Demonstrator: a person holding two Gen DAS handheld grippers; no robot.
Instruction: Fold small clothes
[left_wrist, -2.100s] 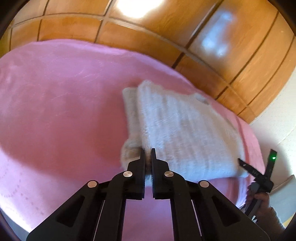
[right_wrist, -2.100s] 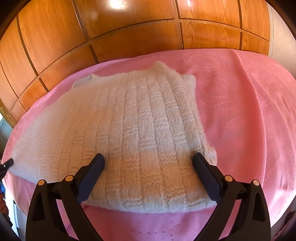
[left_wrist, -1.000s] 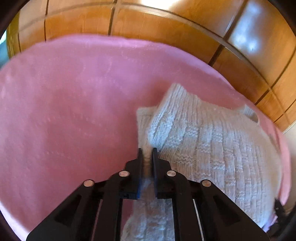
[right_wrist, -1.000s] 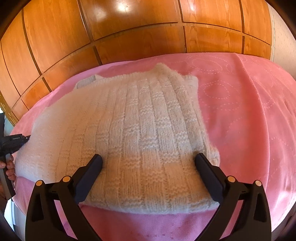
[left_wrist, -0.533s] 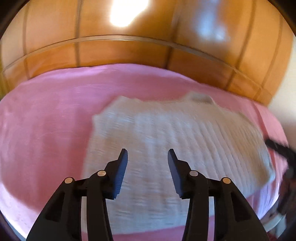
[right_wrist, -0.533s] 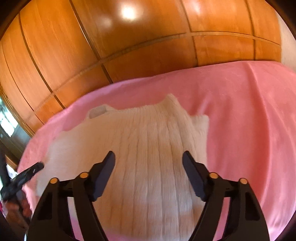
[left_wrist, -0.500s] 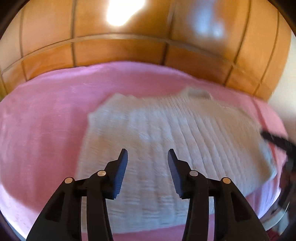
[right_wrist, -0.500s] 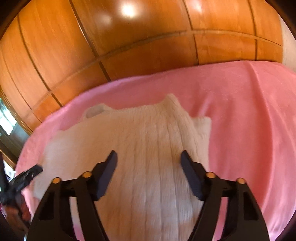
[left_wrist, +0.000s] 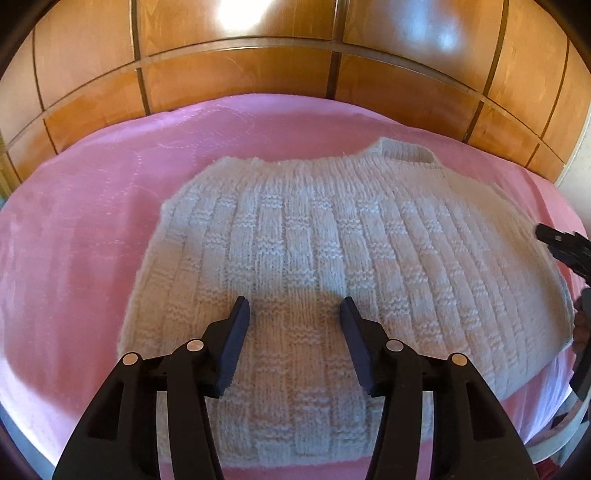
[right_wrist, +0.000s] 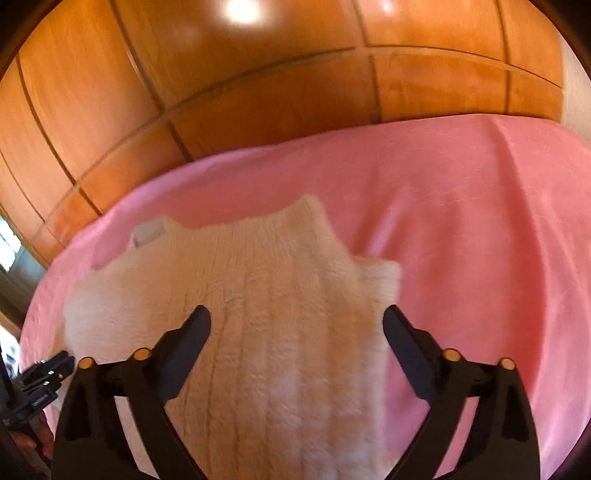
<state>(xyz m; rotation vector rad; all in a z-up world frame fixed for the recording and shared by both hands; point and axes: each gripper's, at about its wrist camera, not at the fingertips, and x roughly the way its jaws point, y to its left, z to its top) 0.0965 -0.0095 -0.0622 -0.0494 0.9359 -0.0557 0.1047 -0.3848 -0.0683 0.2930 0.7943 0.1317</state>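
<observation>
While the cream knitted sweater (left_wrist: 332, 266) lies flat and folded on the pink bedspread (left_wrist: 92, 229), its collar sits toward one o'clock in the left wrist view and its ribbed panel fills the middle of the picture. Two seconds ago the left gripper (left_wrist: 293, 310) was pinched on a folded edge of the knit near the sweater's side; now that edge is released and lies flat, and the jaws, which have just been opening, stand partly apart above the lower middle of the sweater with nothing between them. In the right wrist view, which is blurred, the sweater (right_wrist: 258, 314) reaches from the centre down to six o'clock, with a folded corner showing at three o'clock of the garment. The right gripper (right_wrist: 297, 325) has pulled back since the earlier frames, when its fingers rested low on the knit; its jaws, which have just been reopening after a brief narrowing, are spread wide over the sweater and grip nothing. Each gripper shows at the edge of the other's view, at three and eight o'clock. Wooden panelling (left_wrist: 240, 74) rises behind the bed at twelve o'clock.
</observation>
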